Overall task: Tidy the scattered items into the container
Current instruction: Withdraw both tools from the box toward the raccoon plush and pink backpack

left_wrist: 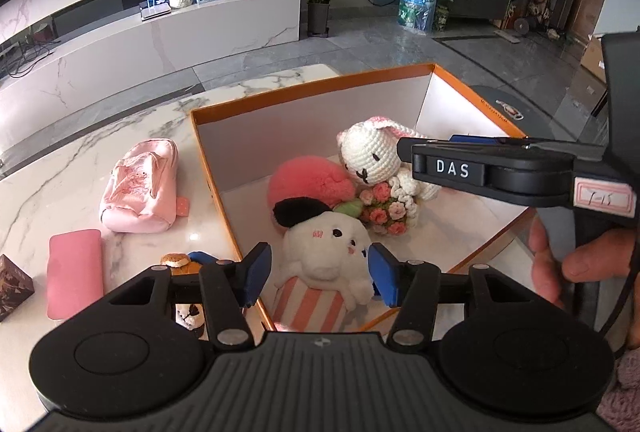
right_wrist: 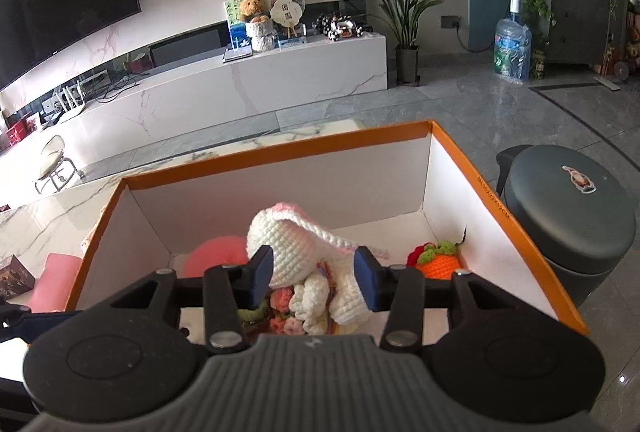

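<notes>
An orange-rimmed white box (left_wrist: 312,92) stands on the marble table. In it lie a pink fluffy ball (left_wrist: 308,180), a crochet rabbit (left_wrist: 372,156) with a flower bouquet (left_wrist: 384,208), and a white plush dog (left_wrist: 324,252) with a pink striped body. My left gripper (left_wrist: 320,274) hovers open over the near corner of the box, its blue pads either side of the plush dog and not pressing it. My right gripper (right_wrist: 314,276) is open around the crochet rabbit (right_wrist: 288,244), which rests on the box floor. An orange crochet fruit (right_wrist: 438,264) lies at the box's right wall.
Left of the box on the table lie a pink pouch (left_wrist: 140,188), a flat pink case (left_wrist: 74,272), a dark patterned cube (left_wrist: 12,284) and small toys (left_wrist: 176,260) under my left finger. A dark grey bin (right_wrist: 568,212) stands right of the box. A hand (left_wrist: 560,260) holds the right gripper.
</notes>
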### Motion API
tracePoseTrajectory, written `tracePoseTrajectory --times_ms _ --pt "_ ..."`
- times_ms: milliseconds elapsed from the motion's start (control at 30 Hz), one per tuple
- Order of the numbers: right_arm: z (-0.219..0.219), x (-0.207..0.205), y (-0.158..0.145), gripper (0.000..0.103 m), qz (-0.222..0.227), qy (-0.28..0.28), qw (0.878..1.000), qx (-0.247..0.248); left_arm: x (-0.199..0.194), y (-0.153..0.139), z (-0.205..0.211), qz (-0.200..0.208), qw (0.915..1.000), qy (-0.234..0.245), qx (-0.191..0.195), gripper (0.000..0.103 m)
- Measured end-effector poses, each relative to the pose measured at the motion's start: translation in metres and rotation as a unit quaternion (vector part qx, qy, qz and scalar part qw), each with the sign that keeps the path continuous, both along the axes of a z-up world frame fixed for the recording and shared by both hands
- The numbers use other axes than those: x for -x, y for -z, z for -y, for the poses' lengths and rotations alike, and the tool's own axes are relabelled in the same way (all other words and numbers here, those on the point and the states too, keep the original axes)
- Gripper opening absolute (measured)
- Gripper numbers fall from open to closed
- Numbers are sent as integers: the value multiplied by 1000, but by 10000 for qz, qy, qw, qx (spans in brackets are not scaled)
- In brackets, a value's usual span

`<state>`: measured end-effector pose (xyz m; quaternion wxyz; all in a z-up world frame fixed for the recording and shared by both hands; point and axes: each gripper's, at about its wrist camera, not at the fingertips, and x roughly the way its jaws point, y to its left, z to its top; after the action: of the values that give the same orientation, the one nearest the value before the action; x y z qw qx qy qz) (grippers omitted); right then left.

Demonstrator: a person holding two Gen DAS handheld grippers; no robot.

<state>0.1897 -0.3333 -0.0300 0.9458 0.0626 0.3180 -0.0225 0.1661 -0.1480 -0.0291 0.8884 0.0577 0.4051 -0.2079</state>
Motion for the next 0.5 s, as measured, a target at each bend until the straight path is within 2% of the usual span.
tracePoseTrajectory --times_ms 167,367,500 --pt "-22 21 -7 53 511 191 9981 286 20 -15 -19 509 9985 -121 174 64" --pt "-41 54 -10 53 1227 681 9898 226 38 -27 -60 839 9944 -529 358 64" --pt "-60 82 -14 54 1701 889 9807 361 50 -33 -92 986 9909 -821 412 64"
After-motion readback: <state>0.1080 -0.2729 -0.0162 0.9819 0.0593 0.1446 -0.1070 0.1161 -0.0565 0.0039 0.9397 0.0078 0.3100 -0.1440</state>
